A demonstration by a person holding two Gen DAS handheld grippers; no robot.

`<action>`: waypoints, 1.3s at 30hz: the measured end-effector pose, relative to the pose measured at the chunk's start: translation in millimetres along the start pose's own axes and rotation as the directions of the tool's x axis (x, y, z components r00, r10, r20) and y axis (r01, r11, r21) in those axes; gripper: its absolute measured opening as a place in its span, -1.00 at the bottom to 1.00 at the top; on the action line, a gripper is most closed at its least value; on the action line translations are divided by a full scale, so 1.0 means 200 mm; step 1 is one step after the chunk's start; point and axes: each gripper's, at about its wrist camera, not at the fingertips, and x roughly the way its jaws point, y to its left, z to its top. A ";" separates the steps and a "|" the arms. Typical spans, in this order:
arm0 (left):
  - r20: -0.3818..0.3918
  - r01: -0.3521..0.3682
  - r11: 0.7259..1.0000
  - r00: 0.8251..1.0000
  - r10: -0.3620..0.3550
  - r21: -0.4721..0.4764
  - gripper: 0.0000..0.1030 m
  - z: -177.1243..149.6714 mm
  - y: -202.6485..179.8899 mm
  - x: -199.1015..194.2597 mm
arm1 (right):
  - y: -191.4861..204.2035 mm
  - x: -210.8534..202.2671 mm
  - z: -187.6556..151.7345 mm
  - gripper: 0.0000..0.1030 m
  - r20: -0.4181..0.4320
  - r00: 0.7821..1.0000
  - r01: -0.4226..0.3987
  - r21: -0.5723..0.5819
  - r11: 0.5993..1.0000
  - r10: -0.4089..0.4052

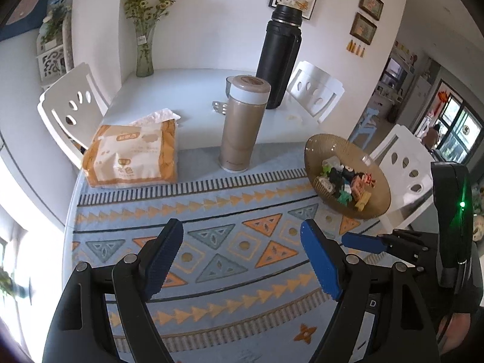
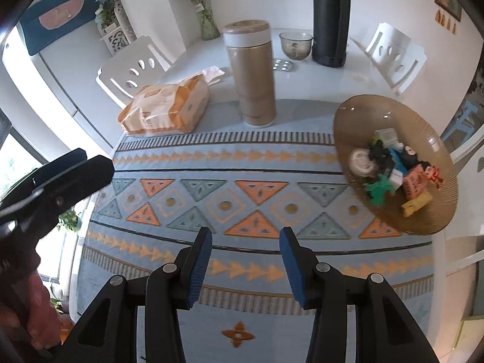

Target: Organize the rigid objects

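Note:
A brown ribbed glass plate [image 1: 329, 148] [image 2: 357, 115] sits at the right on the patterned mat and holds several small toys [image 1: 348, 183] [image 2: 393, 172]. My left gripper [image 1: 242, 233] is open and empty above the mat, left of the plate. My right gripper [image 2: 245, 240] is open and empty above the mat's middle; one of its blue fingers [image 1: 363, 242] shows at the right of the left wrist view. A tan thermos [image 1: 242, 124] [image 2: 252, 72] stands upright at the mat's far edge.
An orange tissue pack [image 1: 133, 155] [image 2: 166, 106] lies left of the thermos. A tall black flask [image 1: 279, 57] [image 2: 331, 15], a small glass bowl [image 2: 295, 44], a metal piece [image 2: 282, 66] and a flower vase [image 1: 144, 51] stand farther back. White chairs [image 1: 69, 109] surround the table.

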 end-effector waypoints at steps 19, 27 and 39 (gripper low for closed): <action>-0.006 -0.030 0.999 1.000 0.030 0.041 0.53 -0.08 0.07 -0.03 | 0.02 -0.01 -0.08 0.00 0.017 0.999 0.050 0.100 0.994 -0.052; -0.186 -0.107 0.994 0.977 0.103 -0.010 0.56 -0.21 0.13 0.15 | 0.03 0.04 -0.10 0.00 -0.006 0.998 0.059 0.114 0.992 -0.059; -0.271 -0.131 0.989 0.957 0.109 -0.065 0.56 -0.31 0.16 0.24 | 0.03 0.11 -0.18 0.00 -0.053 0.997 0.063 0.156 0.986 -0.055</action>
